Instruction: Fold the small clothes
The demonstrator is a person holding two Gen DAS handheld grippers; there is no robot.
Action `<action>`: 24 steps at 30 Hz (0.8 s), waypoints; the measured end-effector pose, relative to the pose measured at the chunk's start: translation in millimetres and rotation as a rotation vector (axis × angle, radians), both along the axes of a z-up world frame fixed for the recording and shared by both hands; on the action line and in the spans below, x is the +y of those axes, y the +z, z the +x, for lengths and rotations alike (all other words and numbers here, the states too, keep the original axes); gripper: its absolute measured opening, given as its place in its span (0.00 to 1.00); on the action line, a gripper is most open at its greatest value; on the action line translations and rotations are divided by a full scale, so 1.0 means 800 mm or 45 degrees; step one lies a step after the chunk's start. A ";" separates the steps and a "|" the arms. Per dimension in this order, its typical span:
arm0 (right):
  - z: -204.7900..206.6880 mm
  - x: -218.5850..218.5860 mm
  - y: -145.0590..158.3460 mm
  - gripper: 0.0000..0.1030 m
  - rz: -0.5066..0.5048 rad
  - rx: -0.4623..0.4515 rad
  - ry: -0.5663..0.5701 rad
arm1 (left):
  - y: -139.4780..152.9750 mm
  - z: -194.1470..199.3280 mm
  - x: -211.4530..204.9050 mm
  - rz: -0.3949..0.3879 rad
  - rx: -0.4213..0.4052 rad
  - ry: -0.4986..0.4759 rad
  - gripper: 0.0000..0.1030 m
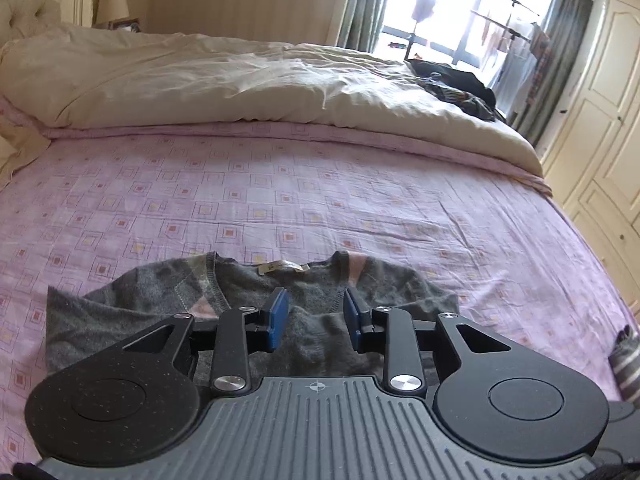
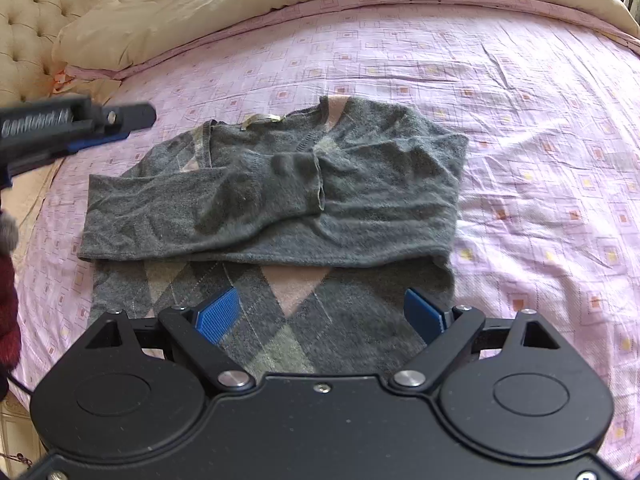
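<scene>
A small grey sweater [image 2: 280,200] with pink and beige argyle diamonds lies flat on the pink patterned bedsheet [image 2: 520,120]. Both its sleeves are folded across its chest and its neck label points away. My right gripper [image 2: 320,312] is open and empty, hovering over the sweater's lower hem. My left gripper [image 1: 316,316] is open and empty above the sweater [image 1: 248,300] near its collar. The left gripper also shows in the right wrist view [image 2: 116,124] at the far left, above the bedsheet beside the sweater's shoulder.
A cream duvet [image 1: 240,80] is bunched along the far side of the bed. Dark clothes [image 1: 456,88] lie at the far right corner. A striped grey garment [image 1: 628,364] lies at the bed's right edge. A tufted headboard [image 2: 32,20] stands at left and white wardrobes [image 1: 600,120] at right.
</scene>
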State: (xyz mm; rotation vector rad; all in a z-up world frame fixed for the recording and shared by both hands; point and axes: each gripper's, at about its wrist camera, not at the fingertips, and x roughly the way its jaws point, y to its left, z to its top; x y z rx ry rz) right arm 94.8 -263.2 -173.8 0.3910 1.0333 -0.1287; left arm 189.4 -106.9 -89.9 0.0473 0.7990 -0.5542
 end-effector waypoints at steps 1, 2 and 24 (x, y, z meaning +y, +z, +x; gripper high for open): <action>0.005 0.001 0.000 0.88 0.000 -0.008 0.005 | -0.003 -0.002 0.004 0.022 -0.005 -0.007 0.34; 0.011 0.003 0.000 0.88 -0.005 -0.015 0.011 | -0.008 -0.002 0.007 0.046 0.000 -0.009 0.36; 0.161 -0.022 -0.068 0.67 0.031 0.042 0.098 | -0.155 0.023 0.152 0.332 0.362 0.241 0.51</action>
